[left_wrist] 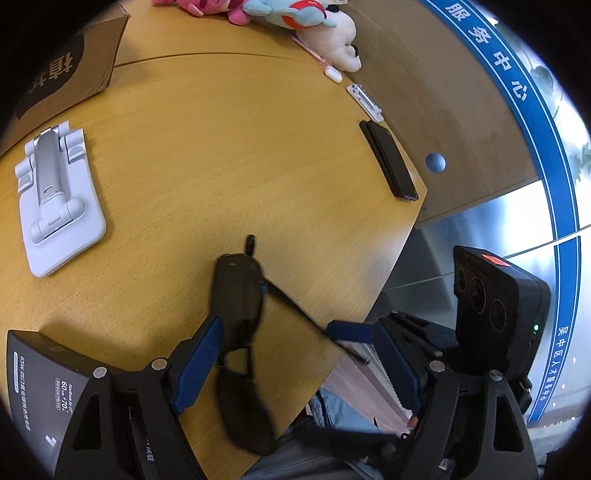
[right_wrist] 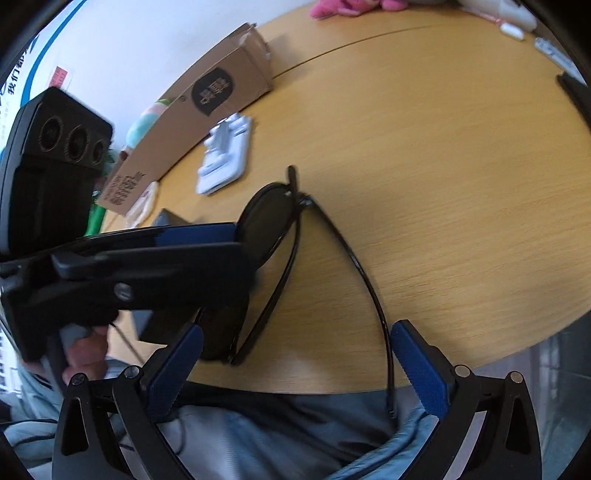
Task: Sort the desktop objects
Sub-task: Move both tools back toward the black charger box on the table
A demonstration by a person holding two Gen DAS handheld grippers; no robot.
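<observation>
- Sorting judged barely begun: sunglasses [right_wrist: 291, 236] hung over the near edge of the desk [right_wrist: 443, 166], not yet put anywhere.
- Left tongs [left_wrist: 314, 354] spread wide around the sunglasses, one blue pad beside a lens, the other well off; no pinch visible in the left wrist view.
- Right tongs [right_wrist: 295, 369] likewise released, the open temple arm running just inside the right pad, apparently not clamped.
- Farther out lay a white phone stand [left_wrist: 55, 206], a black phone [left_wrist: 388, 162] at the desk edge, a cardboard box [right_wrist: 207, 110].
- Farthest, plush toys [left_wrist: 295, 22] and a white clip [left_wrist: 364, 98], all unsorted.
</observation>
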